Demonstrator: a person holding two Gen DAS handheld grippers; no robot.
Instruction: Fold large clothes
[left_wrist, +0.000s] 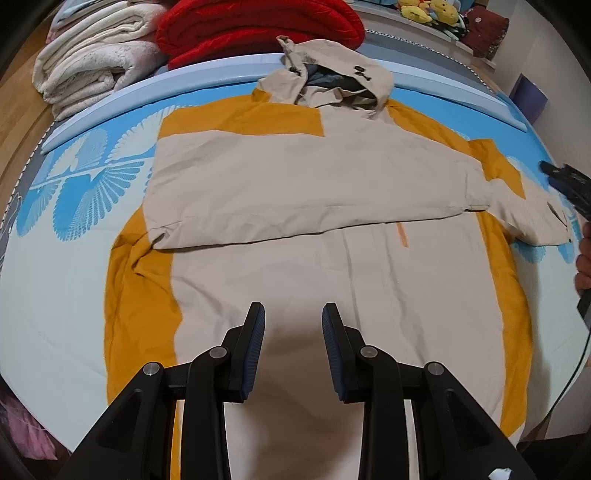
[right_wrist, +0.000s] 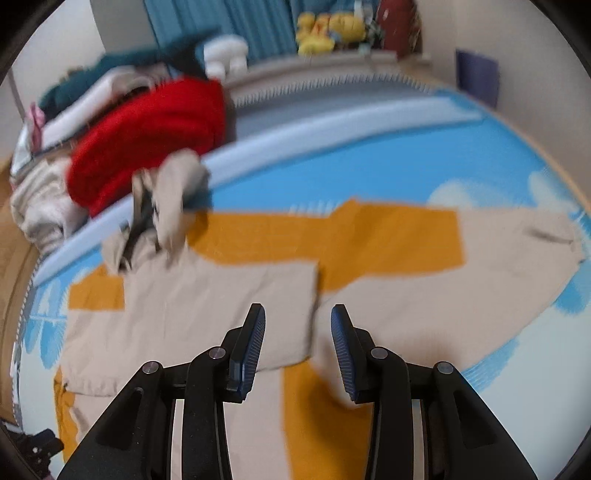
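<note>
A large beige and mustard hooded jacket (left_wrist: 295, 177) lies flat on the bed, hood (left_wrist: 332, 77) at the far side. One sleeve is folded across the chest; the other sleeve (right_wrist: 498, 258) lies stretched out to the right. My left gripper (left_wrist: 293, 314) is open and empty above the jacket's lower body. My right gripper (right_wrist: 298, 315) is open and empty above the folded sleeve's end, and it shows in the left wrist view (left_wrist: 565, 184) at the right edge beside the outstretched sleeve's cuff. The right wrist view is blurred.
The bed has a blue and white patterned sheet (left_wrist: 74, 184). A red blanket (left_wrist: 258, 29) and a cream blanket pile (left_wrist: 88, 62) sit beyond the bed's far edge. Yellow plush toys (right_wrist: 328, 29) line a shelf. A cable (left_wrist: 576, 369) hangs at the right.
</note>
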